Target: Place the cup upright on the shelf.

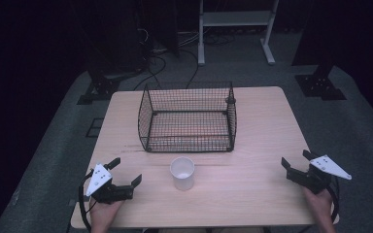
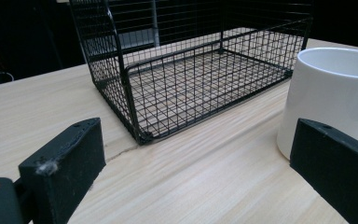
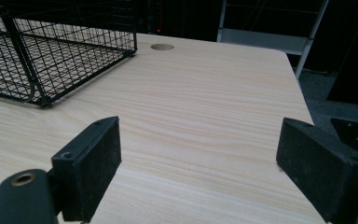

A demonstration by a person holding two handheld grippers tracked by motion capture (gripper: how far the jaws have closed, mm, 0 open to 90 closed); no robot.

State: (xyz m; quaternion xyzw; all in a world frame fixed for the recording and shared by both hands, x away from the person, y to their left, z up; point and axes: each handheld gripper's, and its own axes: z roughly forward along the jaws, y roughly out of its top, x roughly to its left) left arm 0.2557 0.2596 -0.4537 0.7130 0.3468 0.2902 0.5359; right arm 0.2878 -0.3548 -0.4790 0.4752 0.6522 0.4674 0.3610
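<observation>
A white cup [image 1: 182, 173] stands upright on the wooden table [image 1: 252, 141], just in front of a black wire basket [image 1: 188, 117] with nothing in it. My left gripper [image 1: 125, 171] rests open near the table's front left, to the left of the cup. In the left gripper view the cup [image 2: 331, 93] stands beyond the right jaw and the basket [image 2: 191, 70] lies ahead. My right gripper [image 1: 296, 162] is open at the front right, nothing between its jaws. The basket's corner [image 3: 42, 51] appears at upper left in the right gripper view.
A white metal frame [image 1: 235, 24] and black stands with cables sit on the grey floor behind the table. A round cable hole [image 3: 162, 46] is set in the table's far part. Bare wood lies between the cup and the right gripper.
</observation>
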